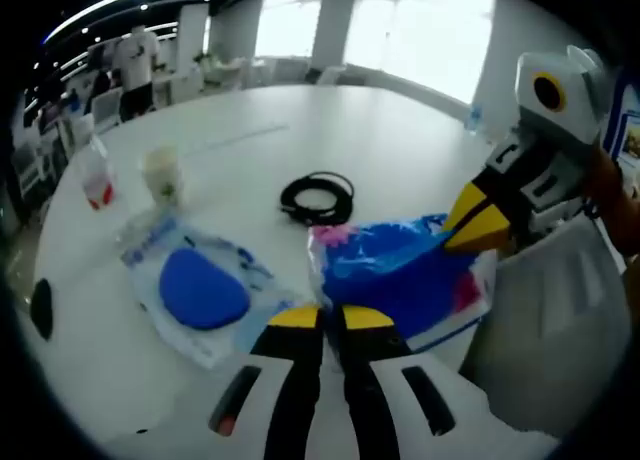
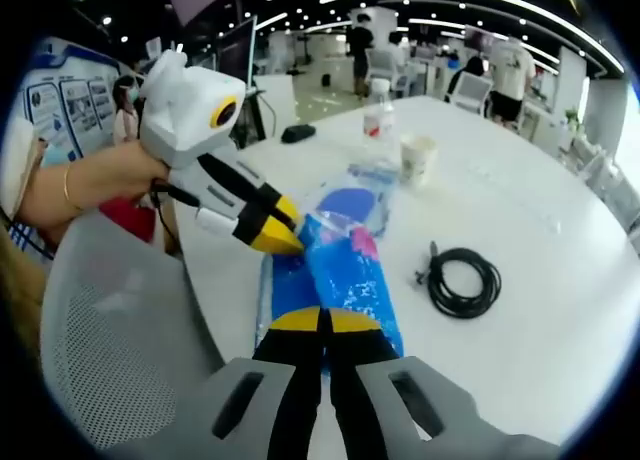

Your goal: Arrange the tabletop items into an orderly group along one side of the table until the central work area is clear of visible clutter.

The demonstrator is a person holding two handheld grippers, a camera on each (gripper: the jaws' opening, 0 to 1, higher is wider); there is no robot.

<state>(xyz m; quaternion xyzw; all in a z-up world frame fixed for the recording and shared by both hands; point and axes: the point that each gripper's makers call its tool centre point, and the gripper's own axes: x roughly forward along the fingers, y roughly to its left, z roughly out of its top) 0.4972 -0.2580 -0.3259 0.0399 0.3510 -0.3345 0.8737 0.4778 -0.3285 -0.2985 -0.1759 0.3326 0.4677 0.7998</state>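
White round table (image 1: 400, 140), my work surface. Items as I see them:

1. Blue plastic bag (image 1: 400, 270) with pink patches, lying at the table's near edge. In the left gripper view my left gripper (image 1: 331, 318) has its yellow-tipped jaws pressed together at the bag's near rim; whether plastic is caught between them I cannot tell. In the right gripper view my right gripper (image 2: 322, 321) likewise shows jaws together, tips on the bag's near end; again I cannot tell whether it holds the plastic. Each gripper also appears in the other's view, beak-like tips meeting at the bag's edge, with a person's hand (image 2: 100, 185) behind the left one.

2. Clear packet holding a blue oval pad (image 1: 203, 288), flat on the table just beside the blue bag, on its left in the left gripper view.

3. Coiled black cable (image 1: 318, 197), lying apart from the bag, nearer the table's middle.

4. Paper cup (image 1: 161, 172), upright, beyond the clear packet.

5. Clear bottle with red label (image 1: 96, 175), upright, near the cup.

6. Small black object (image 2: 298, 133) near the table's edge in the right gripper view; too small to identify.

7. Grey mesh chair (image 2: 110, 320), just beside the table's near edge.

Background: office space with people standing, bright windows (image 1: 400, 30).
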